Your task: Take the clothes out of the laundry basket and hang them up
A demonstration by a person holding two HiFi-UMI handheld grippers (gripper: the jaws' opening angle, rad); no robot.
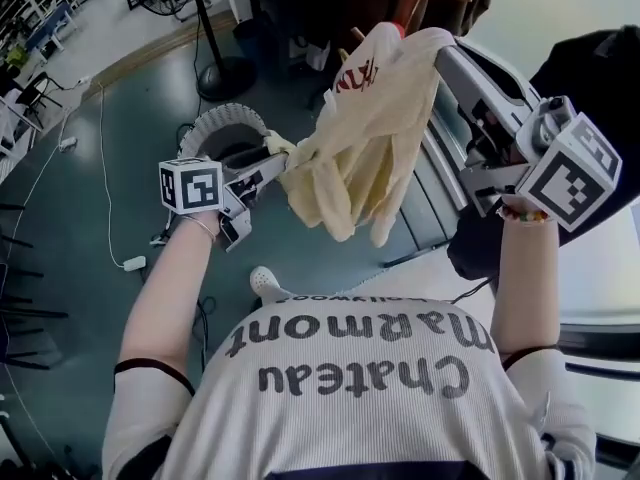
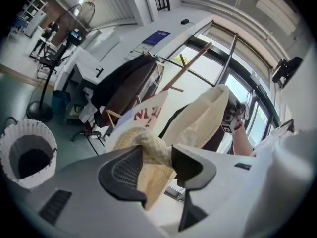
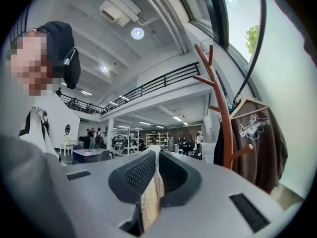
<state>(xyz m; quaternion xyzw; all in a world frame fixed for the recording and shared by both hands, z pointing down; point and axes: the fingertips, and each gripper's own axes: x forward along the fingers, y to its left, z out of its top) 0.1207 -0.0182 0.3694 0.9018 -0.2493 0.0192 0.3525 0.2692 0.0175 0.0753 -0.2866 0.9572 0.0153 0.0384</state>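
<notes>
A cream garment (image 1: 360,138) with red print hangs in the air between my two grippers. My right gripper (image 1: 440,48) holds its top edge high up and is shut on it; a strip of the cream cloth (image 3: 151,197) shows pinched between the jaws of the right gripper (image 3: 154,157). My left gripper (image 1: 278,163) is at the garment's lower left edge. A fold of the garment (image 2: 148,145) lies between the jaws of the left gripper (image 2: 157,155), which stand apart. The white laundry basket (image 1: 215,118) stands on the floor below, with something dark inside it (image 2: 32,160).
A wooden coat rack (image 3: 220,108) stands ahead on the right with a brown printed top (image 3: 257,138) on a hanger. A fan stand (image 1: 215,68) and cables (image 1: 105,168) are on the floor. A person in black (image 1: 590,78) stands close on the right.
</notes>
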